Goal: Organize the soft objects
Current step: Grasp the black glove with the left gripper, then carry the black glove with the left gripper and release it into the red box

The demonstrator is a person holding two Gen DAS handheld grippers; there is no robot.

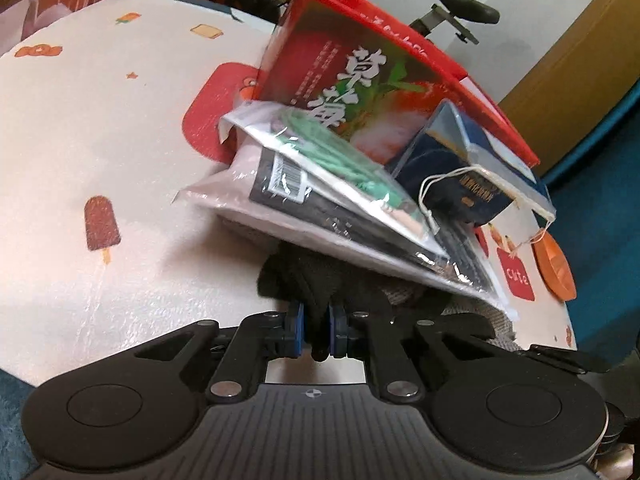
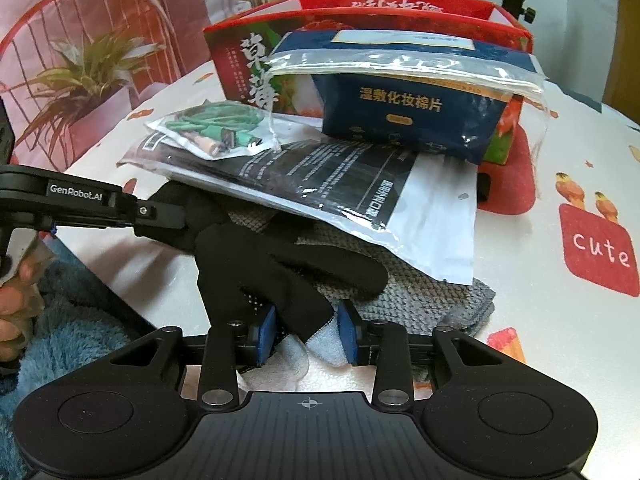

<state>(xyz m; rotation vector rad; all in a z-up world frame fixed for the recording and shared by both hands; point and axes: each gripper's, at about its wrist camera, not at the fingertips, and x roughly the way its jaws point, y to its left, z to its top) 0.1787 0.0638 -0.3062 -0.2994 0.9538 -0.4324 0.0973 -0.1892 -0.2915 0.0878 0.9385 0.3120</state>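
Left wrist view: left gripper (image 1: 317, 330) is clamped tight on the black glove (image 1: 316, 280), apparently to draw it from beneath the plastic packets (image 1: 304, 200). Right gripper (image 2: 307, 330), jaws part-open, straddles a glove finger without pinching. Red box (image 2: 400, 12) stands behind.

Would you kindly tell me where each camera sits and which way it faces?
Left wrist: sits on the left gripper, looking down across the table at the black glove its shut jaws pinch; no hand shows.
Right wrist: sits on the right gripper, facing the pile; a hand shows at left.
Shared: the glove, the red box and the blue packet.
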